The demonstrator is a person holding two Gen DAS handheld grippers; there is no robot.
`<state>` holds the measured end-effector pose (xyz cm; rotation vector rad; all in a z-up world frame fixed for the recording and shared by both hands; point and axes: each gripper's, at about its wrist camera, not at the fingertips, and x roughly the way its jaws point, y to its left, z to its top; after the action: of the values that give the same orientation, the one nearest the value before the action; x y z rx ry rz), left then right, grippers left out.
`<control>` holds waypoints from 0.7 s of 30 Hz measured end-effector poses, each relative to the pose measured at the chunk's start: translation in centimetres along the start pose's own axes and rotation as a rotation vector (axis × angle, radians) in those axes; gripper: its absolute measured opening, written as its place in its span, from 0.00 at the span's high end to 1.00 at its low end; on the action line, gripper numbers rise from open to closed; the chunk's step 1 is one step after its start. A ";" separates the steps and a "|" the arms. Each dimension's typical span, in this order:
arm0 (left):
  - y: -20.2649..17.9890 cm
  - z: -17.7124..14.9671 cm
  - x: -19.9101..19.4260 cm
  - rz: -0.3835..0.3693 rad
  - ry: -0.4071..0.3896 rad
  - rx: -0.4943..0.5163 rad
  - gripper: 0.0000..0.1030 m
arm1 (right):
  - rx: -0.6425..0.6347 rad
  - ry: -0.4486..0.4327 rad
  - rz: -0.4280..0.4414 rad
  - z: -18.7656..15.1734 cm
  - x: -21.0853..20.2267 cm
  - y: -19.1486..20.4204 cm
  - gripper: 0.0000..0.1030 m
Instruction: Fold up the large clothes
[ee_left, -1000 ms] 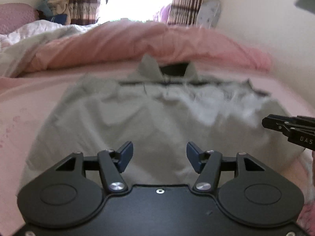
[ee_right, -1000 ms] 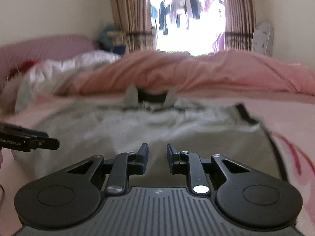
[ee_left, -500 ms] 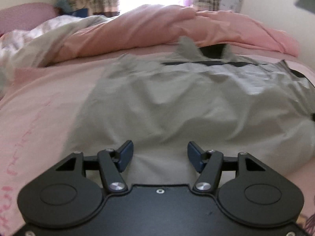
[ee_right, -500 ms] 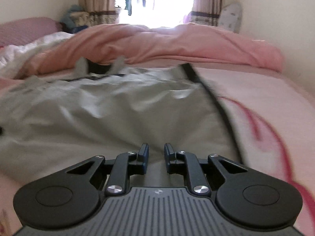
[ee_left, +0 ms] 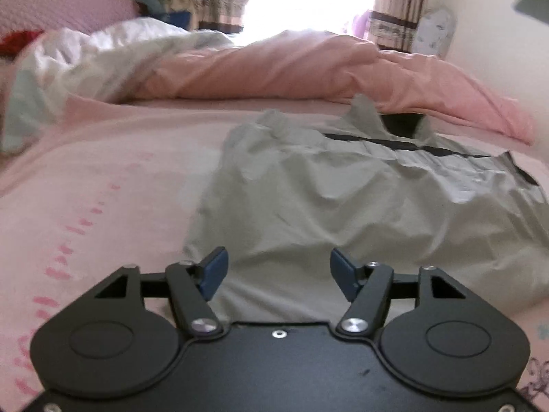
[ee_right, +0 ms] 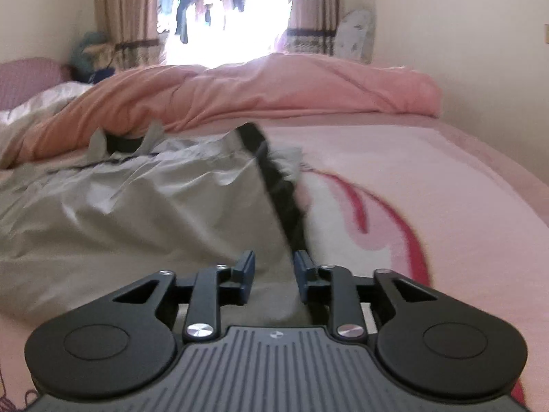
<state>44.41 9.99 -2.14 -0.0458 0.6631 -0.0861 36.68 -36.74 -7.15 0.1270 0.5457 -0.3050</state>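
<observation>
A large grey shirt (ee_left: 343,206) with black trim lies spread on the pink bed, collar pointing away toward the rumpled quilt. My left gripper (ee_left: 276,267) hovers over the shirt's near left corner, its jaws opening wide with nothing pressed between the blue pads. In the right wrist view the same grey shirt (ee_right: 144,213) fills the left half, its black side band (ee_right: 281,199) running toward me. My right gripper (ee_right: 272,273) sits above the shirt's near right edge by that band. Its jaws are opening, and the pads press on no cloth.
A pink quilt (ee_left: 308,68) is bunched across the far side of the bed, with white bedding (ee_left: 85,61) at the far left. Pink sheet (ee_right: 429,189) with a red pattern stretches to the right of the shirt. Curtains and a bright window stand behind.
The left gripper slid left to the shirt's left corner and the right gripper slid right to its black-banded edge. Each has left the other's view. Both jaw gaps are wider.
</observation>
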 end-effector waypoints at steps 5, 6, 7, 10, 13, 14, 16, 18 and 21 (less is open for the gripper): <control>1.5 -2.1 2.6 0.007 0.072 -0.014 0.26 | 0.079 0.049 0.038 -1.6 1.7 -2.1 0.66; 1.6 -2.3 2.6 0.011 0.060 -0.012 0.24 | 0.101 0.051 0.049 -1.5 1.6 -2.4 0.66; 1.8 -2.1 2.7 0.006 0.068 -0.015 0.25 | 0.120 0.050 0.057 -1.0 1.5 -2.7 0.66; 2.2 0.0 2.4 -0.015 0.088 -0.034 0.26 | 0.145 -0.007 0.064 1.3 1.3 -3.1 0.65; 2.4 3.3 2.9 -0.009 0.023 -0.016 0.23 | 0.160 -0.065 0.115 4.5 3.0 -3.2 0.53; 2.3 4.4 3.6 0.003 0.005 -0.008 0.23 | 0.172 -0.078 0.134 5.5 4.0 -3.1 0.47; 2.2 6.4 5.4 0.026 -0.015 -0.006 0.23 | 0.207 -0.078 0.177 7.7 6.6 -2.8 0.43; 2.2 8.0 7.9 0.021 -0.016 -0.017 0.23 | 0.228 -0.061 0.191 9.4 9.5 -2.3 0.38; 2.0 9.3 11.3 0.038 -0.008 -0.019 0.23 | 0.229 -0.016 0.165 10.5 13.1 -1.3 0.36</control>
<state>59.10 11.07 -1.85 -0.0522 0.6570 -0.0427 52.02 -43.37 -5.17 0.3888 0.4801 -0.2067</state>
